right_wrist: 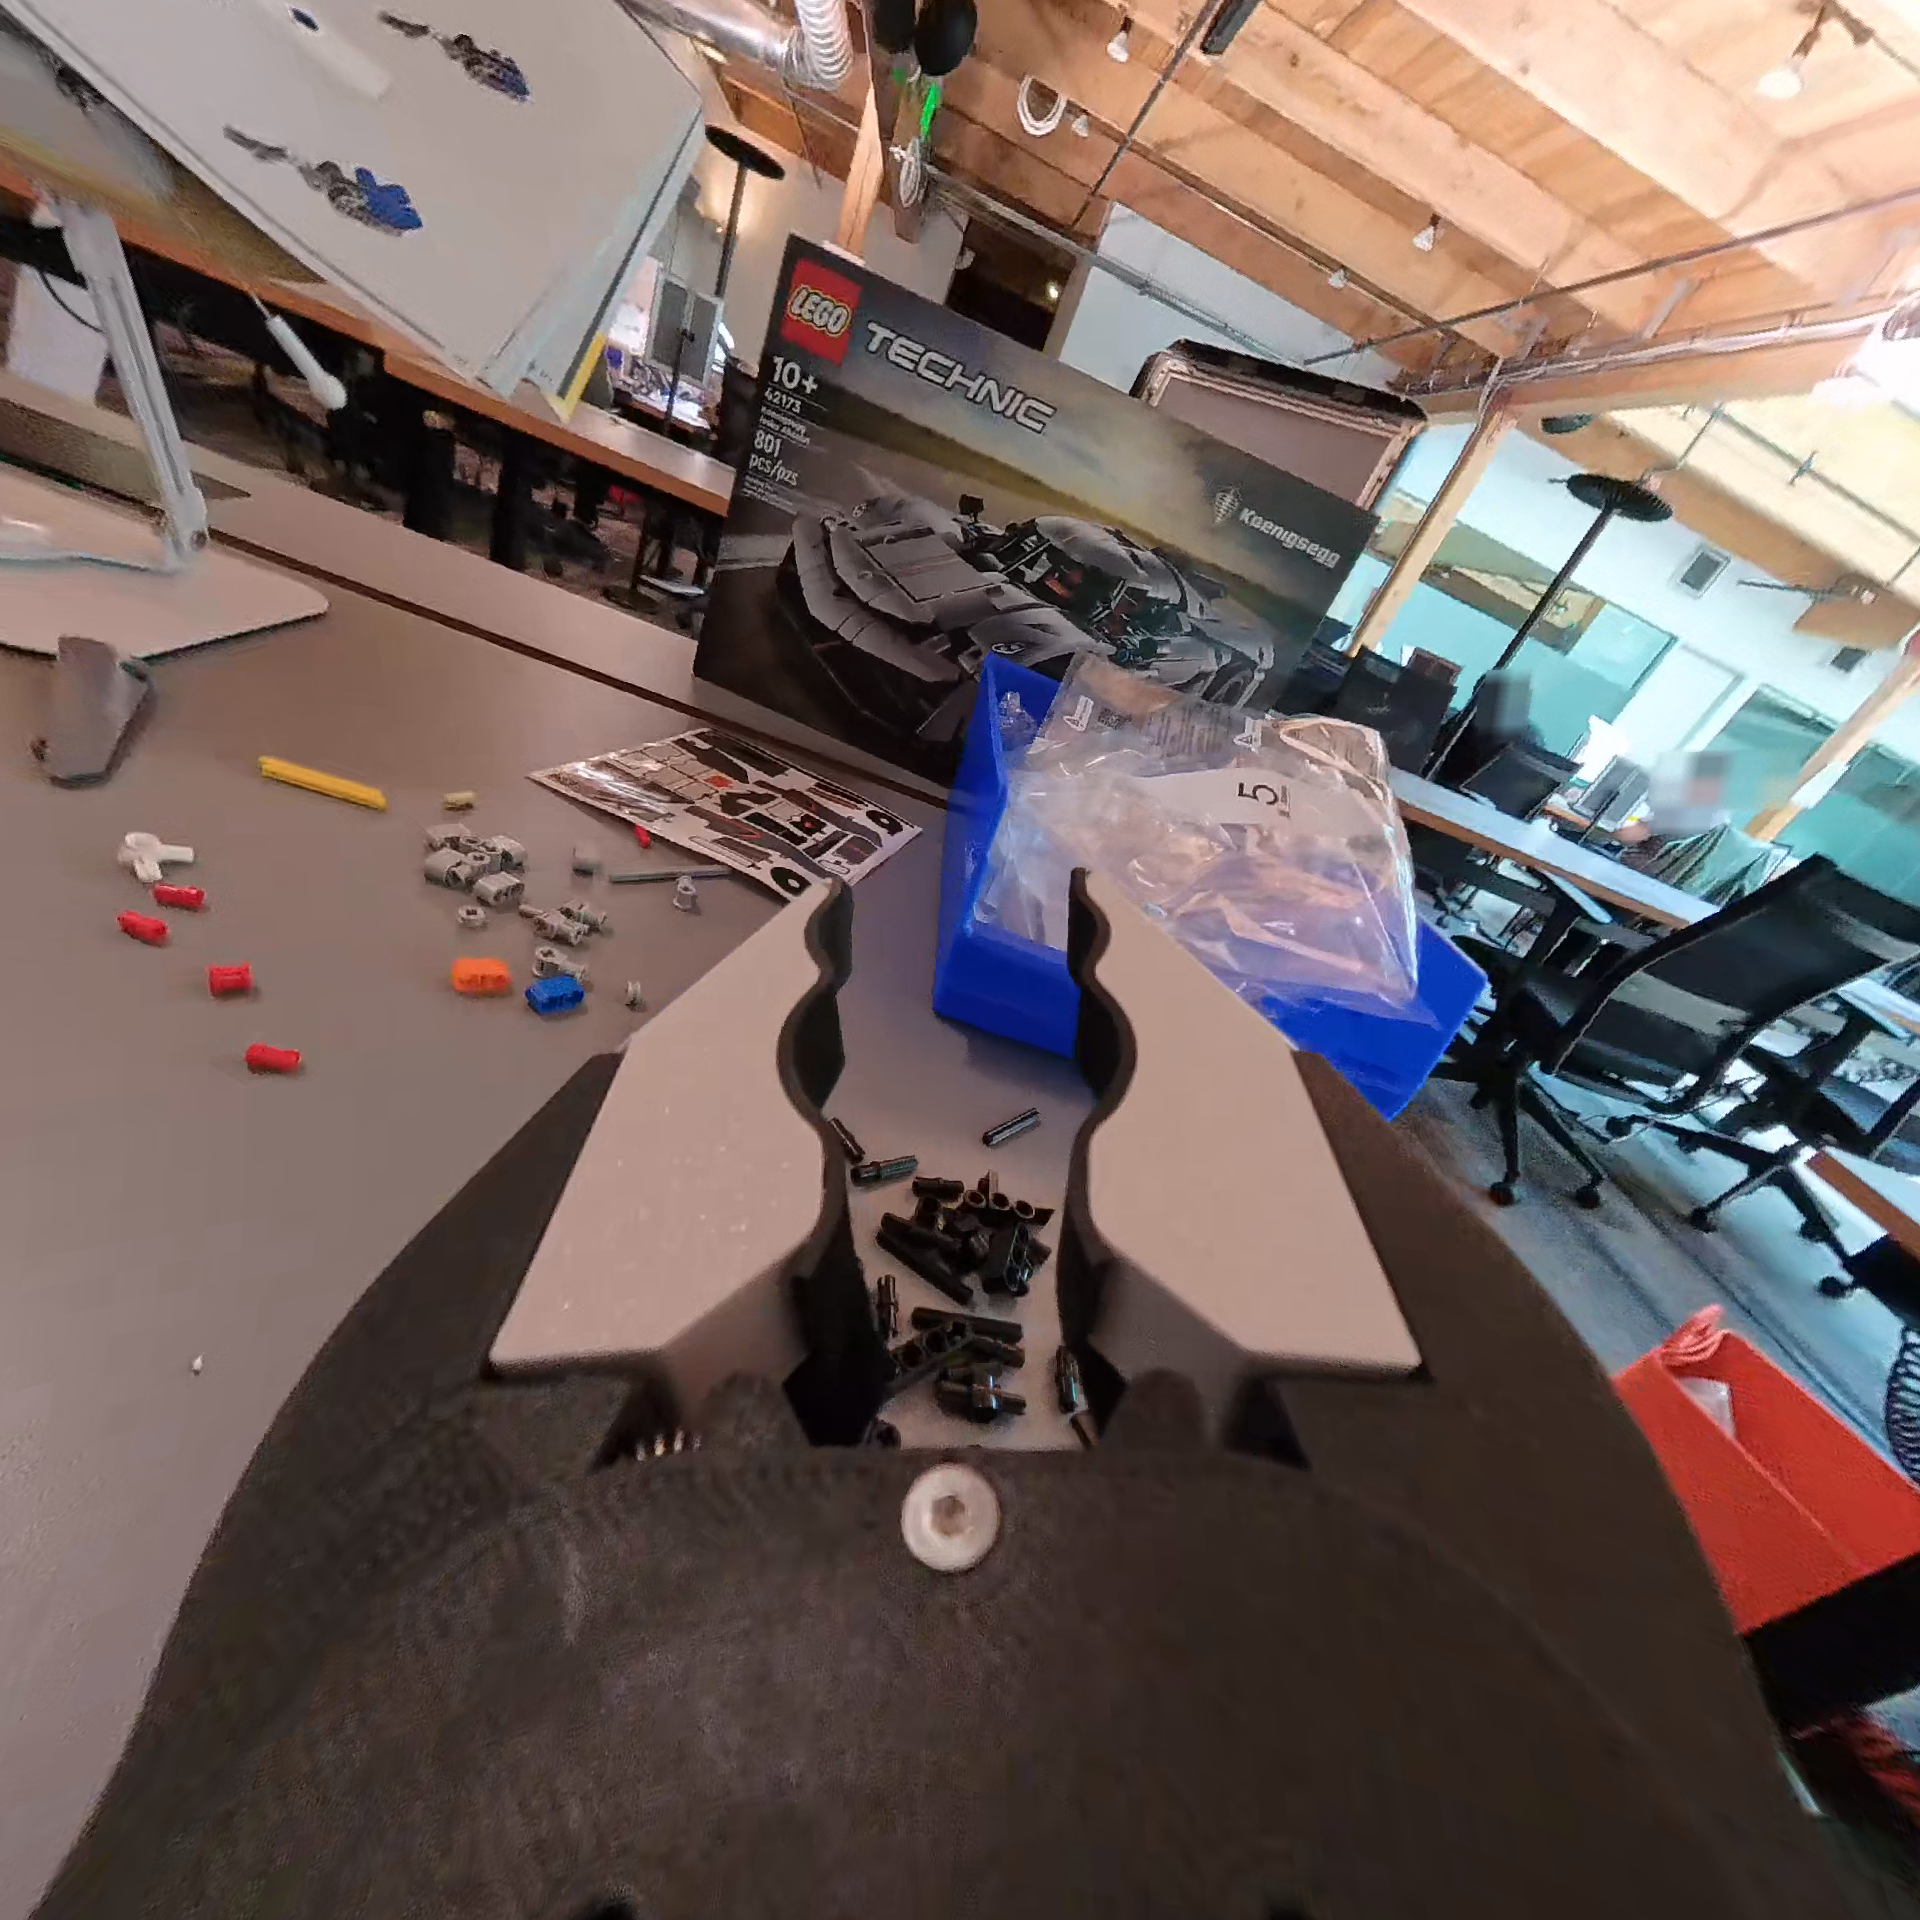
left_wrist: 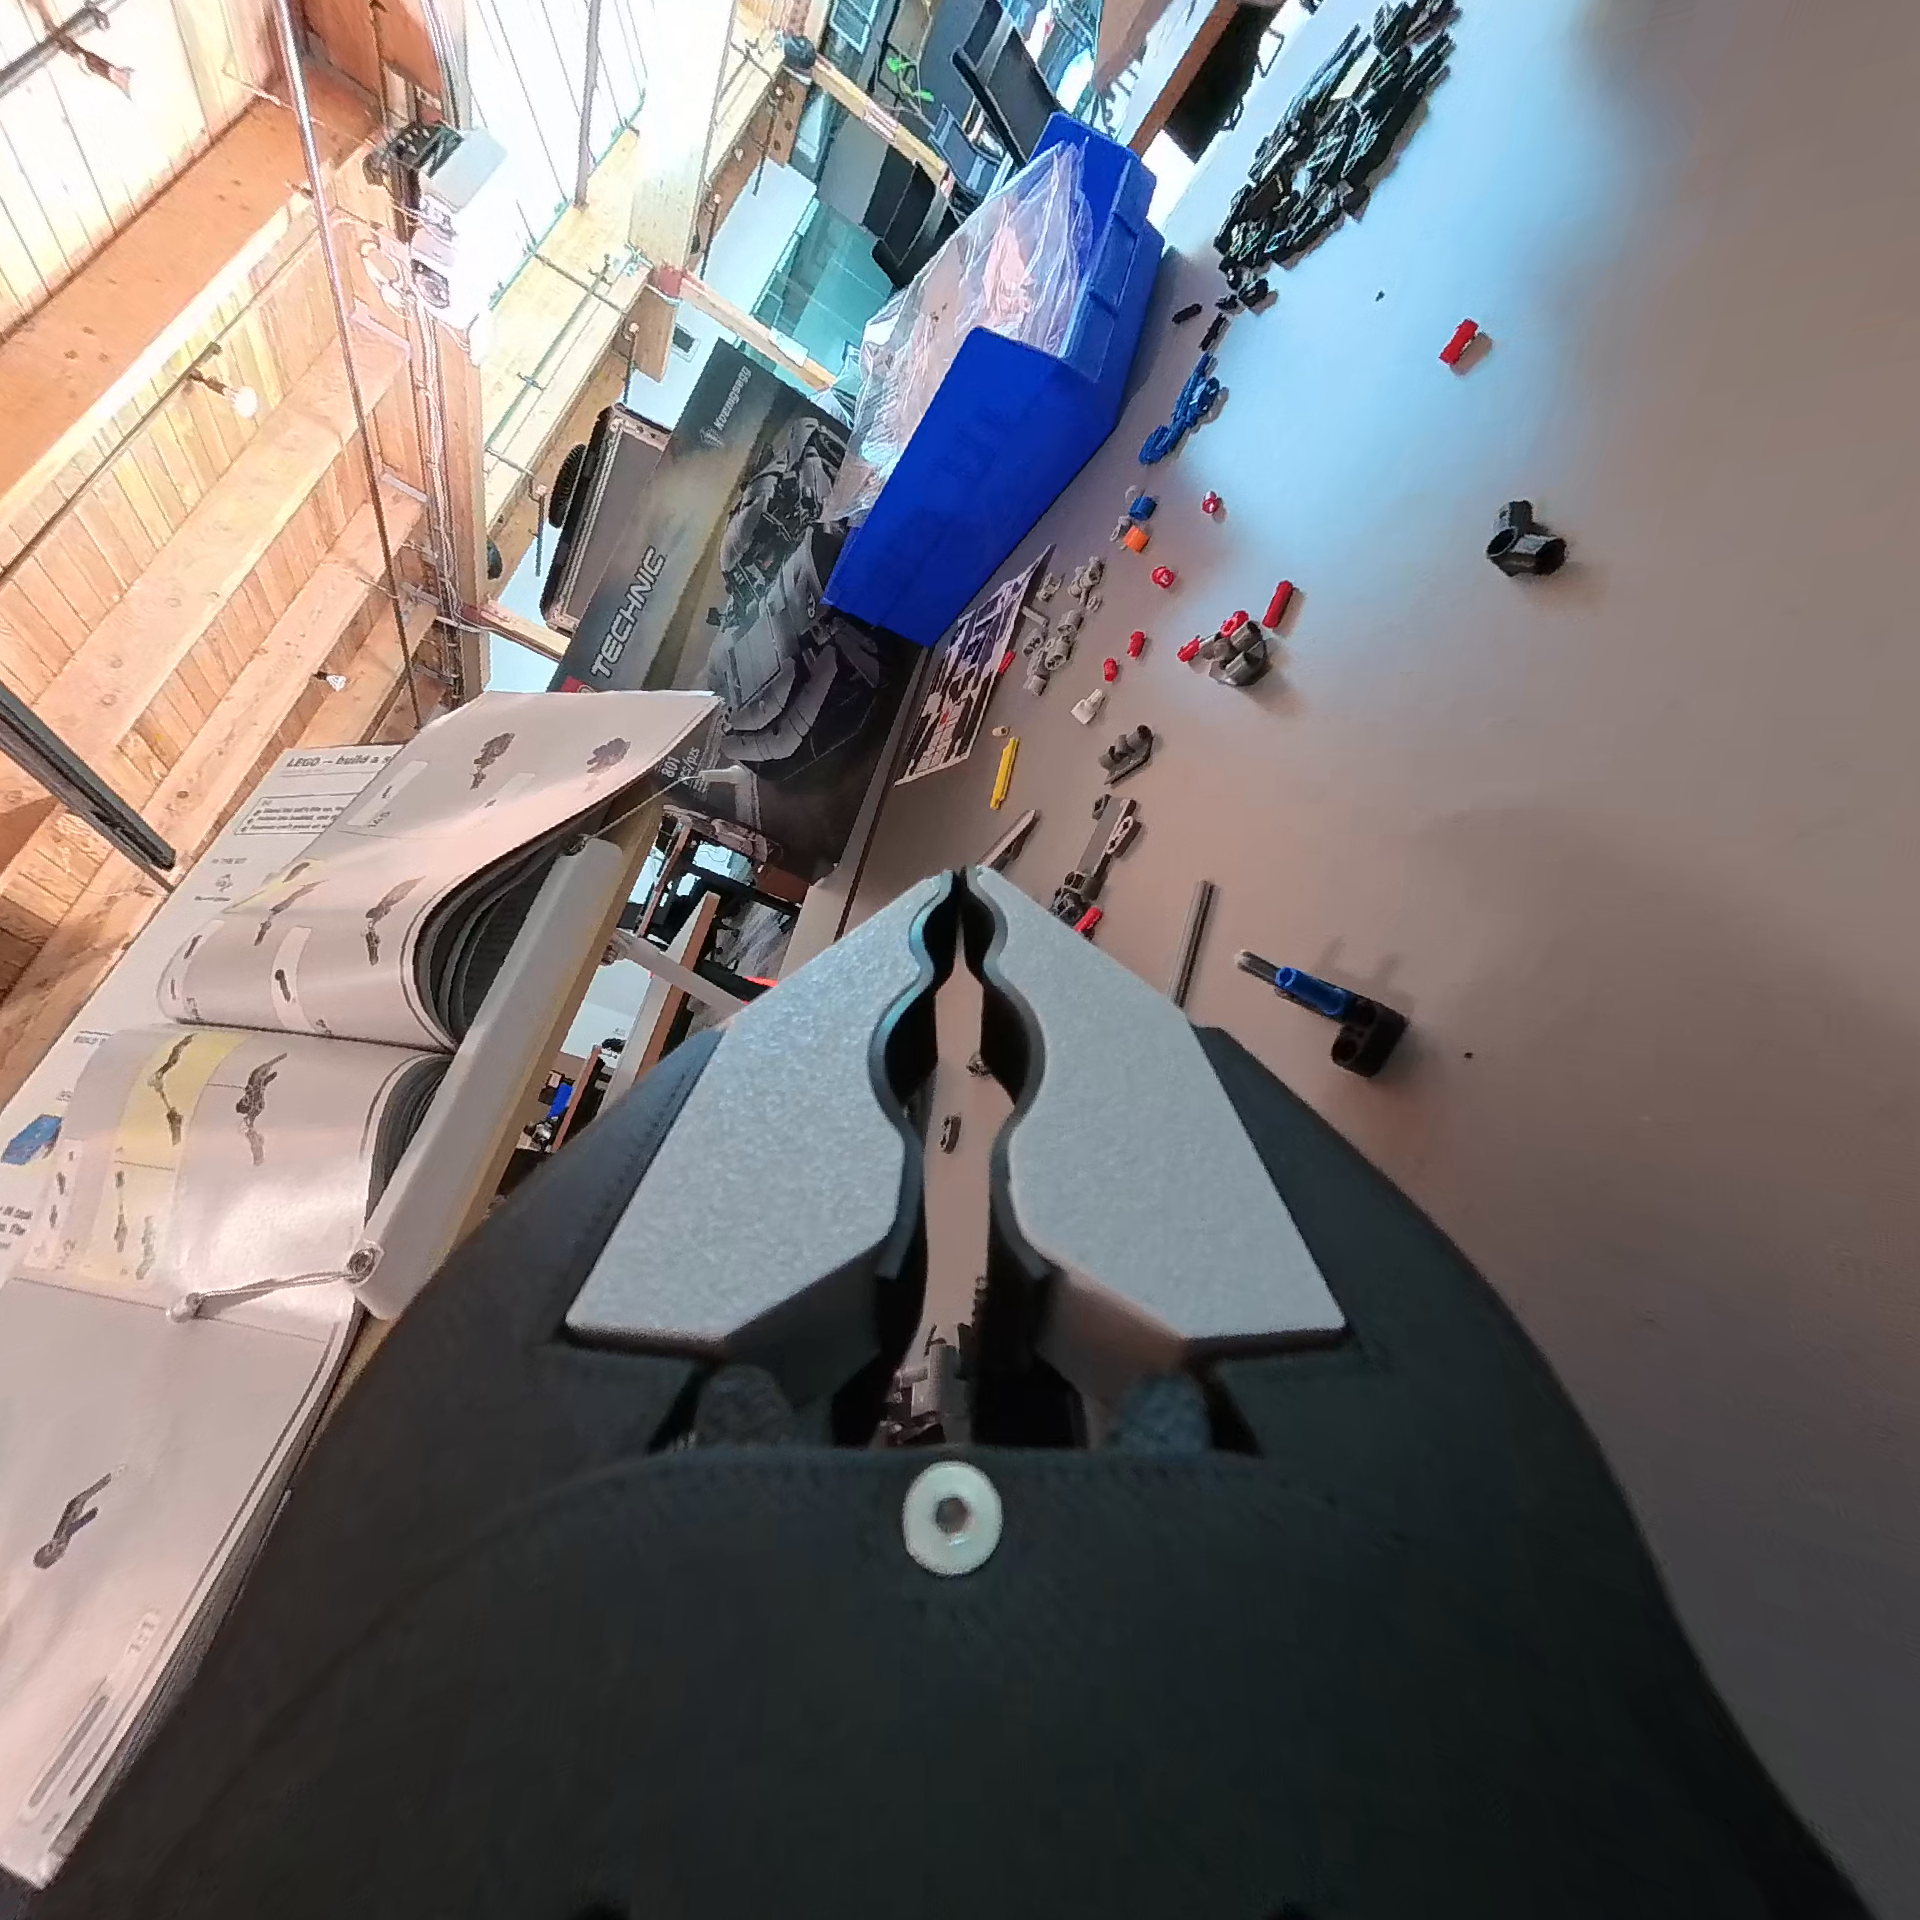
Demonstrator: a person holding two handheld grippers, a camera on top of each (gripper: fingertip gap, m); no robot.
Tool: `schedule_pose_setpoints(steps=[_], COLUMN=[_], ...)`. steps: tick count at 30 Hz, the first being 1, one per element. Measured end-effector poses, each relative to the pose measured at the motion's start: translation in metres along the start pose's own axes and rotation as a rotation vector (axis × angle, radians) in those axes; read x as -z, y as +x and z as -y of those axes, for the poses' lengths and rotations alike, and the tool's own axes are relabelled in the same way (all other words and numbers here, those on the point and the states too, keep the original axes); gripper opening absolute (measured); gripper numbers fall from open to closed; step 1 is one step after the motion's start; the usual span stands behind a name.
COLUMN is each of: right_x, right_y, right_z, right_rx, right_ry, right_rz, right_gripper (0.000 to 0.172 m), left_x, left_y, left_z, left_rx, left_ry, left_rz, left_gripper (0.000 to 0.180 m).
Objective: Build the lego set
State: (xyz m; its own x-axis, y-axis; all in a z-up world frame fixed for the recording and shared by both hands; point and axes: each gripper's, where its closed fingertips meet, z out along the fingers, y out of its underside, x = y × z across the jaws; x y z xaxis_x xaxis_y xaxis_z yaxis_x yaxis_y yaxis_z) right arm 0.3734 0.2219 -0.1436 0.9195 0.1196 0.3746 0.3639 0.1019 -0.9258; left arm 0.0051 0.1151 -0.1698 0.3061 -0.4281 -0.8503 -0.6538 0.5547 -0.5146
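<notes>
Right wrist view: right gripper (right_wrist: 951, 883) partly hides black pins (right_wrist: 961, 1247).

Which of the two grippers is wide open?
The right gripper is open, its grey fingers apart above a heap of small black pins. The left gripper has its fingertips closed together, with nothing between them.

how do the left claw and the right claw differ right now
The left claw has its fingertips together with nothing between them; the right claw stands open, also holding nothing. The left claw points over scattered red and grey pieces; the right claw hangs above a pile of black pins, facing a blue bin. Both have grey fingers with wavy dark pads.
</notes>
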Motion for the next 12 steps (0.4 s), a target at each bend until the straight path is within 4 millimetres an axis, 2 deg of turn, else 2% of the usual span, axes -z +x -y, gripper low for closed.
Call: schedule_pose_setpoints(steps=[3,12], right_x=[-0.001,-0.008], right_y=[0.001,-0.004], right_z=[-0.002,-0.012], right_rx=[-0.021,0.083], right_ry=[-0.005,-0.073], right_rz=[0.003,-0.022], right_gripper=[0.04,0.038], left_x=[0.0,0.004], left_y=[0.0,-0.003], left_z=[0.0,0.005], left_rx=[-0.001,-0.007], left_ry=[0.001,0.017], left_rz=[0.001,0.009], left_gripper=[0.0,0.0])
